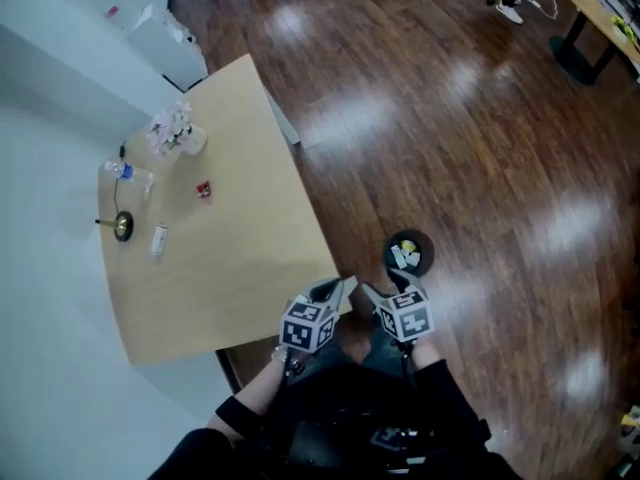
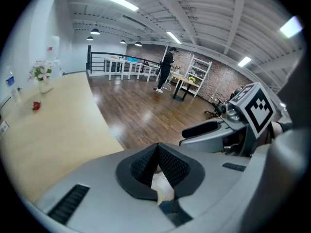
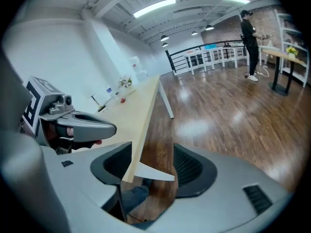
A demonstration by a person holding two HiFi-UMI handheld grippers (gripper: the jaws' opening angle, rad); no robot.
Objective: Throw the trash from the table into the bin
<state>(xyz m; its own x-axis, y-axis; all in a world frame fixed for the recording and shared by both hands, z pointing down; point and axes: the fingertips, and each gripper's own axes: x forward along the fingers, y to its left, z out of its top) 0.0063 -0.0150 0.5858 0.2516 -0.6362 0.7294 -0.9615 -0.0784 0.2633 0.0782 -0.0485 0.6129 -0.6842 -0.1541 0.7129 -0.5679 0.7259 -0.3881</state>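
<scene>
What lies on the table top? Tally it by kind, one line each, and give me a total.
Vase of flowers: 1
Clear bottle: 1
Small red item: 1
Dark round item with a handle: 1
Small white item: 1
Total: 5

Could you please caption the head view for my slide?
Left gripper, shut, and right gripper, open, at the corner of the table, beside the bin.

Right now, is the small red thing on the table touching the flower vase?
Apart. The head view shows bare tabletop between the red thing and the flower vase.
</scene>
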